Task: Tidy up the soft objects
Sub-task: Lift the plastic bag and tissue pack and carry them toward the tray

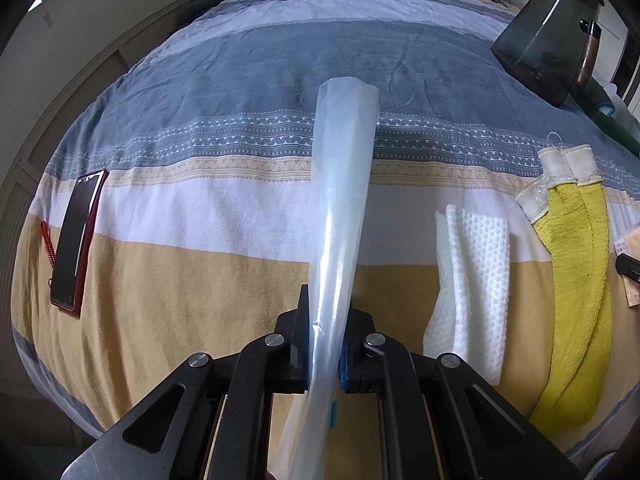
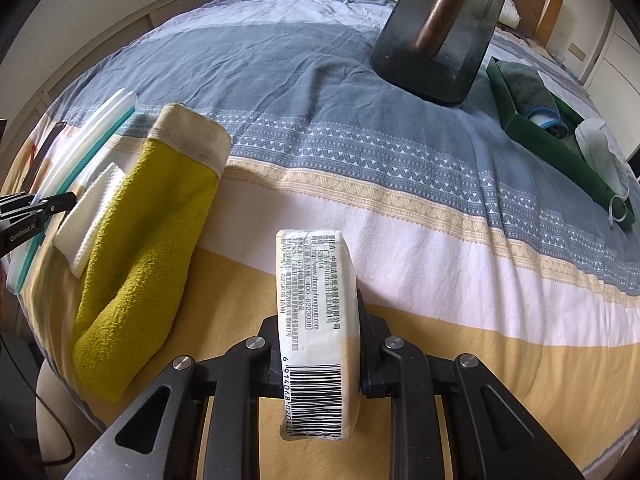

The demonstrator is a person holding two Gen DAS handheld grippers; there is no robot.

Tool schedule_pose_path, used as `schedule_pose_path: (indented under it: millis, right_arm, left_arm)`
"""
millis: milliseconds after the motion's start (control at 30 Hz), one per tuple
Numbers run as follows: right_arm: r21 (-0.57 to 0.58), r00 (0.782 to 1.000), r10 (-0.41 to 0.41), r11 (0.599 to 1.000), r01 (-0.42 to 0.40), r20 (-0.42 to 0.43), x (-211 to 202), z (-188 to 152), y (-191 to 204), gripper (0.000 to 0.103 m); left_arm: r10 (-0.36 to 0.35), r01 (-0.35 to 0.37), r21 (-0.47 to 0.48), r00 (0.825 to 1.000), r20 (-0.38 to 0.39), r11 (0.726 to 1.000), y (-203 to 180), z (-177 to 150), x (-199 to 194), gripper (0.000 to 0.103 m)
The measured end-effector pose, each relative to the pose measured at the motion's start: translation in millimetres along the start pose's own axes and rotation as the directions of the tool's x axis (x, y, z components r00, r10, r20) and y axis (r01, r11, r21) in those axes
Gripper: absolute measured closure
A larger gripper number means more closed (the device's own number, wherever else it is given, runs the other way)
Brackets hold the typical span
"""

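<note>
Gripping, left gripper (image 1: 324, 344): jaws nearly together, pinching a clear plastic bag (image 1: 340, 208) that stands up between the pads, above the bedspread (image 1: 240, 80)
Right gripper (image 2: 320, 364): jaws narrow, clamped on a tissue pack (image 2: 316, 312), barcode side up
Yellow mitt (image 2: 148, 232): flat near the bedspread's front edge, between the grippers
White cloth (image 1: 472, 280): touching the mitt's left side
Green box (image 2: 560, 140): right edge, holding cloths

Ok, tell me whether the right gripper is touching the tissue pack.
Touching. The right wrist view shows the right gripper clamped on the tissue pack, one finger pressing each side.
</note>
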State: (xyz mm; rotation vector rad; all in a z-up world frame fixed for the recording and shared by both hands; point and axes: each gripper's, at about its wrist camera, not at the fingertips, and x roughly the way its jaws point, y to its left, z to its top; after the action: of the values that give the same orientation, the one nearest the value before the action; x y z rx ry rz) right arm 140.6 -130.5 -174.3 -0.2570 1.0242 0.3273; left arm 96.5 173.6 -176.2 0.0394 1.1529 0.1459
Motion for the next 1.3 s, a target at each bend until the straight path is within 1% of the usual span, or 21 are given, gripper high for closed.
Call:
schedule_pose_path:
  millis: [200,400,467,733,833,900,1000,1033,1133,1167,1300]
  right_arm:
    - [-0.005,1.0,0.002,1.0,-0.002,0.022,-11.4,0.4,1.9,0.081]
    - [-0.007,0.999,0.006,1.0,-0.005,0.047,-26.5,0.3,4.1,0.081]
    - [-0.007,0.998,0.007,1.0,-0.007,0.058,-33.0,0.1,5.2,0.081]
    - [-0.01,0.995,0.015,1.0,-0.014,0.102,-61.0,-2.3,5.3,0.081]
    - [-0.007,0.993,0.017,1.0,-0.016,0.118,-70.7,-3.6,4.9,0.081]
    - [-0.007,0.992,0.018,1.0,-0.017,0.128,-77.4,-5.4,5.1,0.081]
    - [-0.008,0.989,0.021,1.0,-0.02,0.146,-89.2,-8.3,4.1,0.081]
    - [-0.004,0.987,0.024,1.0,-0.024,0.158,-97.4,-10.8,2.2,0.081]
    - [-0.001,0.985,0.028,1.0,-0.028,0.169,-105.4,-13.9,-0.4,0.081]
    - [0.006,0.984,0.027,1.0,-0.029,0.178,-113.5,-17.8,-5.8,0.081]
    - [0.026,0.982,0.016,0.999,-0.022,0.189,-123.8,-22.4,-15.2,0.081]
  left_arm:
    - [0.017,-0.017,-0.016,1.0,0.017,1.0,3.6,-1.4,-9.2,0.096]
    - [0.026,-0.024,-0.032,0.999,0.046,0.999,4.8,-0.9,-26.3,0.096]
    - [0.037,-0.035,-0.037,0.998,0.059,0.999,4.9,-1.2,-35.2,0.096]
    - [0.032,-0.025,-0.065,0.993,0.116,0.998,3.0,-3.4,-73.0,0.096]
    - [0.04,-0.031,-0.069,0.99,0.132,0.997,2.5,-3.6,-85.4,0.096]
    - [0.031,-0.021,-0.067,0.988,0.149,0.998,-1.3,-5.5,-97.1,0.096]
    - [0.044,-0.035,-0.056,0.983,0.18,0.998,-9.5,-6.8,-115.4,0.096]
    - [0.037,-0.029,-0.048,0.981,0.188,0.998,-14.5,-7.5,-123.3,0.096]
    - [0.021,-0.012,-0.045,0.98,0.198,0.999,-26.6,-8.9,-138.1,0.096]
    - [0.006,0.003,-0.046,0.979,0.201,0.999,-32.3,-9.4,-143.8,0.096]
    - [-0.027,0.034,-0.023,0.972,0.233,0.999,-54.0,-10.6,-162.6,0.096]
